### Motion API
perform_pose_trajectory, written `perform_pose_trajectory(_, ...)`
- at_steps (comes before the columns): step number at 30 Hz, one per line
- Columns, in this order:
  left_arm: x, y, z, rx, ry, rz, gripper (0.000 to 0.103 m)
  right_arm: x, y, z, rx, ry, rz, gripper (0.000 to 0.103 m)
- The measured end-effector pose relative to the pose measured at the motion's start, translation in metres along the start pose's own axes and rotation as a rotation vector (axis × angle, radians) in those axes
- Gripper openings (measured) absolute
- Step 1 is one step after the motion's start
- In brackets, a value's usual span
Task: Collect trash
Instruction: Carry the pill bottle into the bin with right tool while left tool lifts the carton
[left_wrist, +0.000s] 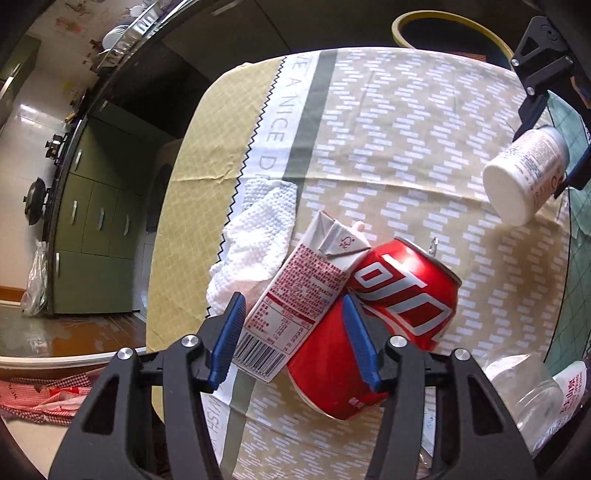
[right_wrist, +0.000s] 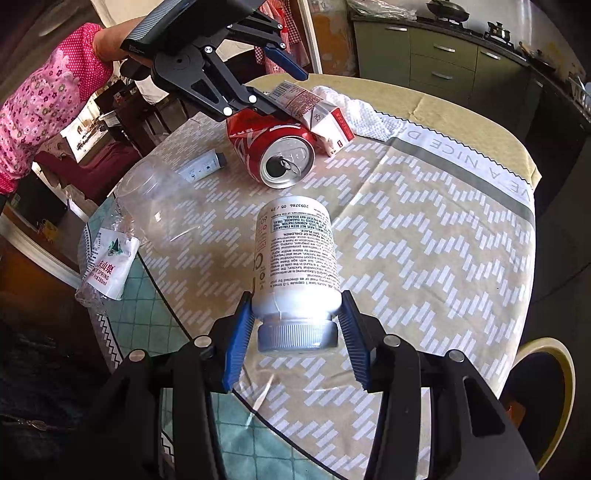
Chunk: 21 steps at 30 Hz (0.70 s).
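Observation:
A white and red drink carton (left_wrist: 295, 295) lies on the patterned tablecloth (left_wrist: 406, 147), leaning against a red soda can (left_wrist: 399, 295) on its side. My left gripper (left_wrist: 293, 332) points down over them and is open. The carton's barcode end sits between its blue pads, and the right finger (left_wrist: 356, 328) hangs above the can. My right gripper (right_wrist: 297, 332) is shut on a white pill bottle (right_wrist: 297, 254) just above its grey cap (right_wrist: 297, 336), holding it off the table. The same bottle (left_wrist: 524, 177) shows at the right of the left wrist view.
A crumpled white paper towel (left_wrist: 255, 236) lies by the carton. A crushed clear water bottle (right_wrist: 147, 206) and a small white tube (right_wrist: 203, 168) lie at the table's left. A dark, yellow-rimmed bin (right_wrist: 546, 387) stands beside the table. A pink sleeve (right_wrist: 48, 99) holds the left gripper.

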<state>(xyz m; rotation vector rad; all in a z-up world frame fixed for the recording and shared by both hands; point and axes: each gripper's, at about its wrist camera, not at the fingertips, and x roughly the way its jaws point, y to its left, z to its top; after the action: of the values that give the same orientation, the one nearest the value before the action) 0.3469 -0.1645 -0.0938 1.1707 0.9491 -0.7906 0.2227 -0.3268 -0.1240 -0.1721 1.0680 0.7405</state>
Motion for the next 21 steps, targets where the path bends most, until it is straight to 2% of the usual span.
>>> perform_pose_trajectory(8,0.019,0.011,0.017,0.002,0.028,0.021,0.043,-0.004,-0.005,-0.002,0.015,-0.002,-0.001,0.047)
perform_pose_trajectory(12,0.022,0.017,0.02,-0.015,0.03,-0.005,0.042,-0.008,-0.007,-0.005,0.022,0.002,0.004,0.047)
perform_pose_trajectory(21,0.033,0.007,0.024,0.064,0.093,-0.002,0.044,-0.015,-0.011,-0.013,0.031,0.006,0.002,0.047)
